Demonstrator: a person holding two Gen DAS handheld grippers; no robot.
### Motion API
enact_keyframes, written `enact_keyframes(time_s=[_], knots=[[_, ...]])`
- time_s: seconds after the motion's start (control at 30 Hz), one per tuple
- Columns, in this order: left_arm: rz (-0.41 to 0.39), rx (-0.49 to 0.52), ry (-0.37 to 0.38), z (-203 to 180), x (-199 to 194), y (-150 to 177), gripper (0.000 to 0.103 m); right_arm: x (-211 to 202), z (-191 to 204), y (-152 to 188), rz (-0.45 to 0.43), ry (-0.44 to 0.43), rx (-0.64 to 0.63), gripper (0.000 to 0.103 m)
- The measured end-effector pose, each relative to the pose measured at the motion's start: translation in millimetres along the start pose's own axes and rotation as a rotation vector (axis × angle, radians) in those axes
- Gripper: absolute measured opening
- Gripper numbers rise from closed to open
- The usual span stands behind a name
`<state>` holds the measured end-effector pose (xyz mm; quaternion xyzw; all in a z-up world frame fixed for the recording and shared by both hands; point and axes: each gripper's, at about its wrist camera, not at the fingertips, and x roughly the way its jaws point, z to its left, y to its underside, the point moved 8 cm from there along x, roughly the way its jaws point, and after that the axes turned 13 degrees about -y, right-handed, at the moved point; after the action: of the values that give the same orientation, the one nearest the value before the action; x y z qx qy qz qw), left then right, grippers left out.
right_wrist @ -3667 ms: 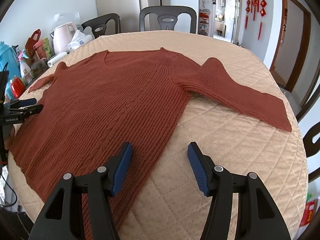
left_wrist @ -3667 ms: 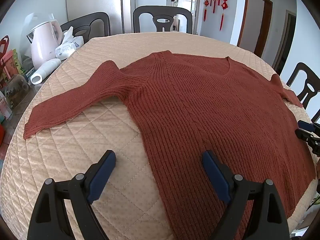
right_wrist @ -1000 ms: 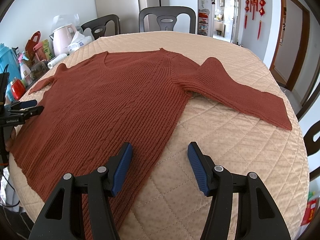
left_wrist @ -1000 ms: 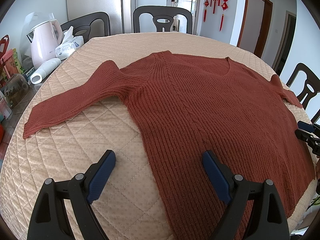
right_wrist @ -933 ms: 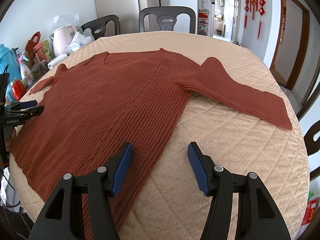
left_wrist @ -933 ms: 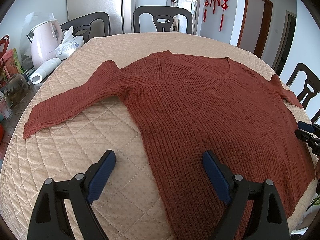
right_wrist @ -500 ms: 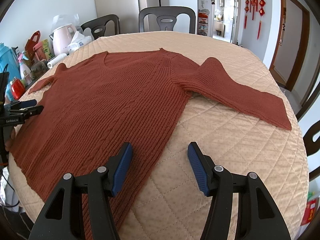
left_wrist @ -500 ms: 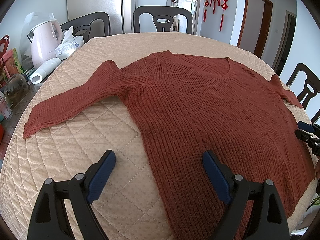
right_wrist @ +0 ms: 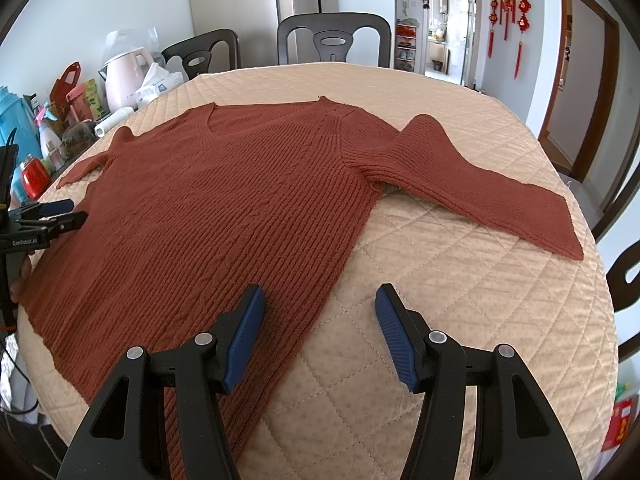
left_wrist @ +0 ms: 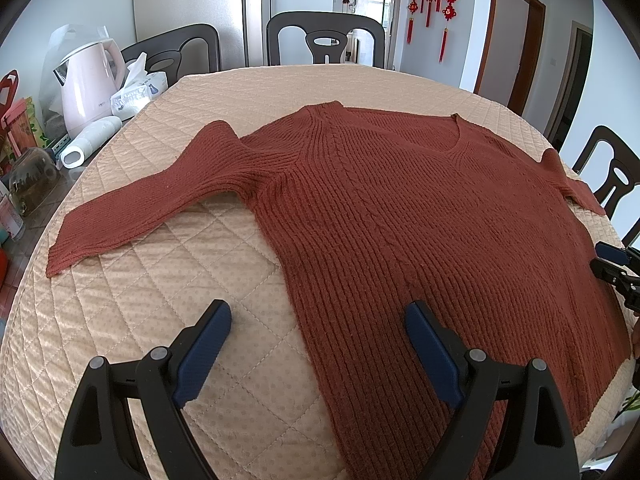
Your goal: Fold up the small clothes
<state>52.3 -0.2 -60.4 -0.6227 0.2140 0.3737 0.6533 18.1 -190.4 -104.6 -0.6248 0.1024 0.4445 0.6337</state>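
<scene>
Nothing much has moved since the earlier frames; both tongs hover where they were, and the sweater [left_wrist: 400,216] lies just as flat as before. I hold the left gripper [left_wrist: 316,344] with its jaws spread wide, nothing between them, straddling the sweater's left side edge near the hem; the right gripper [right_wrist: 320,328] is spread too and empty, straddling the right side edge. Each gripper also shows at the rim of the other's view, low beside the hem corners.

The sweater sits face up across the middle of the round table [left_wrist: 168,288], neck at the far side, hem toward me and close to the near rim; the left sleeve [left_wrist: 148,208] runs out and toward me on the left, the right sleeve [right_wrist: 480,196] likewise on the right, with a raised bump at its shoulder.

I judge the knit to be soft, limp and fairly light, with some weight for its size; it should drape and stretch when lifted, not hold a line, so I would pinch a good bite of fabric and not a bare edge. Good holds look to be the cuff of a sleeve, or a hem corner. Its ribs run lengthwise, rust red, coarse and grippy; the blue pads [right_wrist: 246,336] are textured, so slip seems unlikely. The table cover is quilted beige, diamond stitched, dotted and a little puffy; I think the knit may cling to it when dragged.
</scene>
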Motion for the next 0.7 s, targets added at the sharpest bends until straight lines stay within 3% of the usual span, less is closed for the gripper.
enact_keyframes(time_s=[0.7], knots=[[0.001, 0.004, -0.006, -4.7, 0.6, -0.4, 0.091, 1.0, -0.1, 1.2, 0.006, 0.005, -0.004, 0.058]])
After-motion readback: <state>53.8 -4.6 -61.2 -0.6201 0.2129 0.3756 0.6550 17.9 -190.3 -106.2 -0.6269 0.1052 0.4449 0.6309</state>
